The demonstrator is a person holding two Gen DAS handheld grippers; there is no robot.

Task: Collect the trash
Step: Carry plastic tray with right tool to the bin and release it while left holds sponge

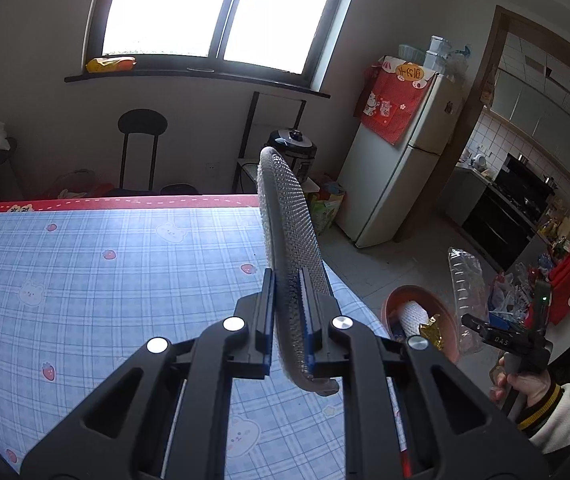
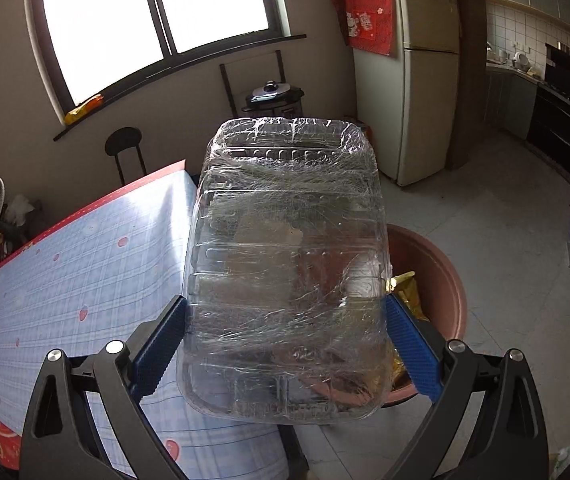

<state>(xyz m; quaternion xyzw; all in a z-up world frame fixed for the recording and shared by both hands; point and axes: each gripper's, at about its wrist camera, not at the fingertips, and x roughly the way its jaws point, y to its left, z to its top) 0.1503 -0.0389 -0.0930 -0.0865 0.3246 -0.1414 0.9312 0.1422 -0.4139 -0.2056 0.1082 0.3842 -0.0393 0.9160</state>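
Your left hand-held gripper (image 1: 288, 320) is clamped narrow on a grey textured foam tray (image 1: 285, 216), held edge-on and standing up out of the jaws above the checked counter (image 1: 105, 280). Your right hand-held gripper (image 2: 285, 344) is spread wide, pads pressed on both sides of a clear plastic container (image 2: 285, 264) covered in crinkled film, hanging past the counter's edge with the reddish-brown bin (image 2: 441, 280) on the floor behind and below it. That bin already holds a white foam net sleeve (image 1: 415, 316) and a gold wrapper (image 2: 405, 292).
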